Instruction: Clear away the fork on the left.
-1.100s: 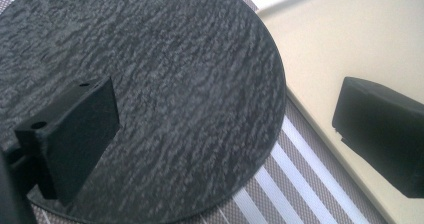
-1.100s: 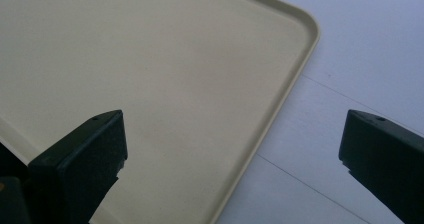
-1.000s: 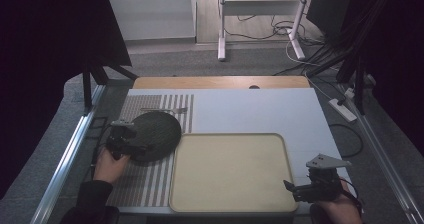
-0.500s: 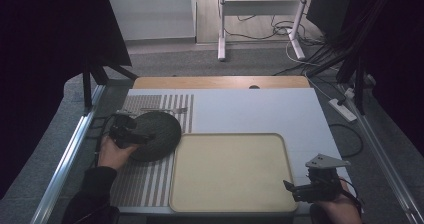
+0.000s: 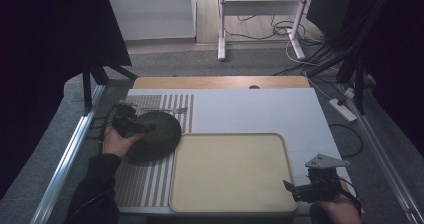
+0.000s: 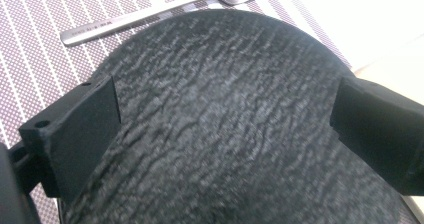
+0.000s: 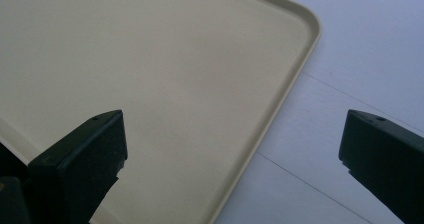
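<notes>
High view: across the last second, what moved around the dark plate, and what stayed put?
The left gripper travelled forward along the dark plate's left side, away from the person, and now sits over its rim with fingers spread; it is unclear whether they touch it. The plate, the fork, the beige tray and the right gripper, open by the tray's near right corner, look unchanged.

I am seeing the table carrying a striped placemat along its left edge and a beige tray at its near edge. A dark round plate and a fork are lying on the placemat.
</notes>
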